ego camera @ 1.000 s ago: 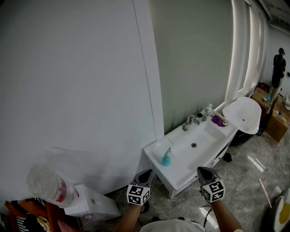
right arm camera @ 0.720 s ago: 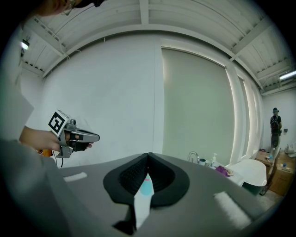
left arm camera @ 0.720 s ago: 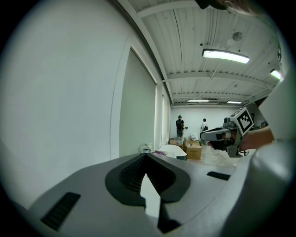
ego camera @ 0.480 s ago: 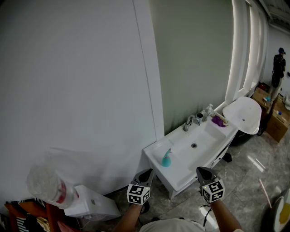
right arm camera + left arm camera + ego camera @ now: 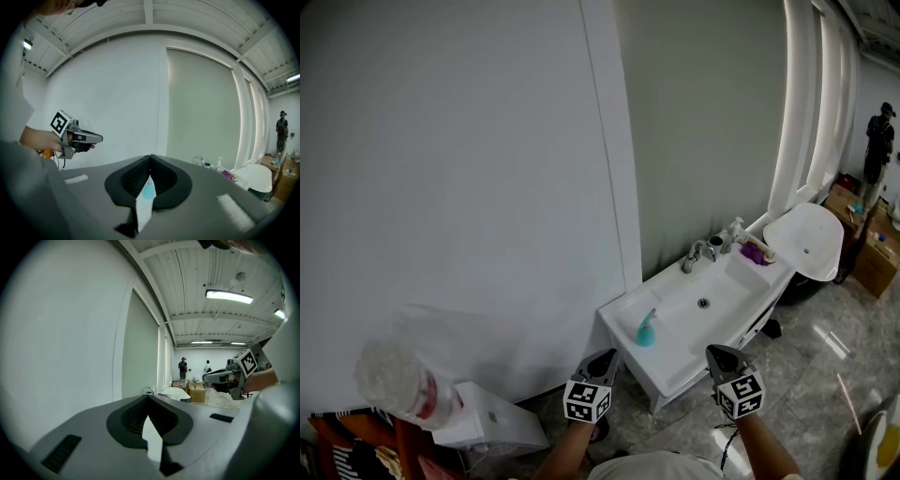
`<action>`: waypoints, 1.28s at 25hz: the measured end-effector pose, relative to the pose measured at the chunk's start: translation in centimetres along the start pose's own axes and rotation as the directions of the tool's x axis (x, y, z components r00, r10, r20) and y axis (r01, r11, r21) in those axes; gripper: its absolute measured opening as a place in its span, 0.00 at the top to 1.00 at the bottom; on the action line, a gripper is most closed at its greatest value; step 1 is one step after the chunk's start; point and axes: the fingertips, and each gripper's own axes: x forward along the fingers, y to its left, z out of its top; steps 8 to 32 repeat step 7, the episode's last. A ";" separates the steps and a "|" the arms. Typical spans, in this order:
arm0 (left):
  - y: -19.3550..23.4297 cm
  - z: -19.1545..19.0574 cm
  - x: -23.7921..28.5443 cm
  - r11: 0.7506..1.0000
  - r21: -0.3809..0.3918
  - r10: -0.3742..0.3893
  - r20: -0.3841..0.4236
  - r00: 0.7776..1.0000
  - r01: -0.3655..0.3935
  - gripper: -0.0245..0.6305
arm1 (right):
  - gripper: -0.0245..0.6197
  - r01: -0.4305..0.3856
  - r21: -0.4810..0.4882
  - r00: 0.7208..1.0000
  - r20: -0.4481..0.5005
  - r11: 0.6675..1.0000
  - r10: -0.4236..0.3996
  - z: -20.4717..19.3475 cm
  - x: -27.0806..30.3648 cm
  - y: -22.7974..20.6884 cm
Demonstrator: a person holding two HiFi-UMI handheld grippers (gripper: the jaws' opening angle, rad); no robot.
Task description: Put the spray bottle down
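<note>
while the spray bottle (image 5: 645, 328) stands on the sink (image 5: 689, 321), faucet (image 5: 695, 254) beyond, left gripper (image 5: 607, 355) and right gripper (image 5: 716, 352) hover closed, empty.

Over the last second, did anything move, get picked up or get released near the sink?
Nothing visibly changed. The left gripper and the right gripper stay shut and empty, held short of the sink. The teal spray bottle still stands on the sink's near end, untouched.

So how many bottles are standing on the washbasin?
2. A teal spray bottle stands at the near end of the washbasin; a white pump bottle stands at the far end, beyond the tap. Others may be hidden behind it.
</note>
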 end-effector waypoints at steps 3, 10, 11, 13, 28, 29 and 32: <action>0.1 -0.1 -0.1 1.000 0.000 0.004 -0.001 1.000 -0.004 0.95 | 0.95 -0.003 0.000 1.000 0.002 1.000 0.003 0.0 0.0 0.1; 0.2 -0.2 0.0 1.000 -0.004 0.007 -0.003 1.000 -0.007 0.95 | 0.95 -0.004 0.004 1.000 0.005 1.000 0.004 0.0 0.1 -0.2; 0.2 -0.2 0.0 1.000 -0.004 0.007 -0.003 1.000 -0.007 0.95 | 0.95 -0.004 0.004 1.000 0.005 1.000 0.004 0.0 0.1 -0.2; 0.2 -0.2 0.0 1.000 -0.004 0.007 -0.003 1.000 -0.007 0.95 | 0.95 -0.004 0.004 1.000 0.005 1.000 0.004 0.0 0.1 -0.2; 0.2 -0.2 0.0 1.000 -0.004 0.007 -0.003 1.000 -0.007 0.95 | 0.95 -0.004 0.004 1.000 0.005 1.000 0.004 0.0 0.1 -0.2; 0.2 -0.2 0.0 1.000 -0.004 0.007 -0.003 1.000 -0.007 0.95 | 0.95 -0.004 0.004 1.000 0.005 1.000 0.004 0.0 0.1 -0.2; 0.2 -0.2 0.0 1.000 -0.004 0.007 -0.003 1.000 -0.007 0.95 | 0.95 -0.004 0.004 1.000 0.005 1.000 0.004 0.0 0.1 -0.2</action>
